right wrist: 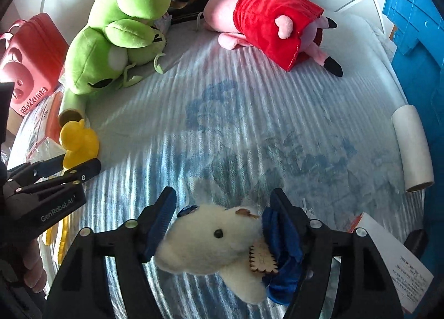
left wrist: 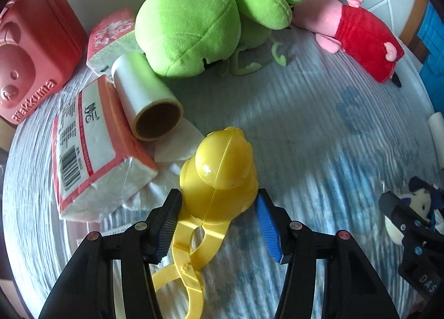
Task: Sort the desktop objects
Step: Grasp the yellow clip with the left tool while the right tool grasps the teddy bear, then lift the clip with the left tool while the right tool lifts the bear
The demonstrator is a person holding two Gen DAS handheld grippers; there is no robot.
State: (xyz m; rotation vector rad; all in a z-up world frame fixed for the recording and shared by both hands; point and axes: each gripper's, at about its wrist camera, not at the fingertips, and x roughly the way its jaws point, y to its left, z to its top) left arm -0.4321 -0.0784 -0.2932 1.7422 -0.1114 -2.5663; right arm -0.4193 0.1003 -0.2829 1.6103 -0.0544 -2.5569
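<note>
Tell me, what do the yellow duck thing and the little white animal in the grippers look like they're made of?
The yellow duck looks like hard, glossy plastic: it shows sharp highlights, a moulded seam down its middle and thin rigid loop handles. The white animal looks like soft plush fabric: a fuzzy, matt pile, a small dark bead eye and dark blue cloth on one side. The tan tag on it could be wood or card; I cannot tell.

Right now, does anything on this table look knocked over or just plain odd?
Yes. The green frog plush is slumped face down and the pink pig plush lies on its side. A loose tissue has slipped out beside the tissue pack. Nothing looks spilled or broken.
</note>
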